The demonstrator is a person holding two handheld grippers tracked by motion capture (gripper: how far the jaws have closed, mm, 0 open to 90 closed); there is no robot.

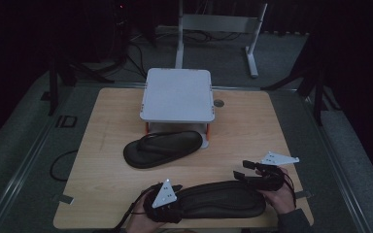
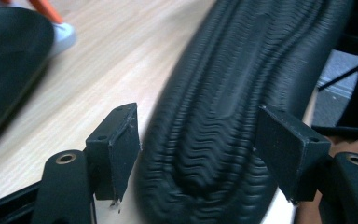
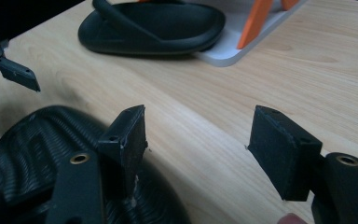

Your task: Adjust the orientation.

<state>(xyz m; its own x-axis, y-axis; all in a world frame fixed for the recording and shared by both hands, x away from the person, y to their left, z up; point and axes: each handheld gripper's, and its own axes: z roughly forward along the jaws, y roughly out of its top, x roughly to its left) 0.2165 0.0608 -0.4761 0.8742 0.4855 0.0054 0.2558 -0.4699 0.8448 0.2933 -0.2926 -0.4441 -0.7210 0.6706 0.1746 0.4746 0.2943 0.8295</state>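
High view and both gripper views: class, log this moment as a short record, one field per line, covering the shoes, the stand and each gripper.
near shoe: black rubber sandal lying sole-up, ridged tread showing, at the table's near edge
far shoe: black rubber sandal strap-up, partly under the stand
stand: white square platform on orange legs
surface: light wooden table
left gripper: open, jaws either side of the near sandal's end
right gripper: open, over its other end

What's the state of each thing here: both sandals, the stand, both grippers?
Near sandal: sole up, flat on the table by its near edge.
Far sandal: strap up, toe under the stand.
White stand: upright on orange legs, top bare.
Left gripper: jaws open, straddling one end of the near sandal.
Right gripper: jaws open at the sandal's other end, gripping nothing.
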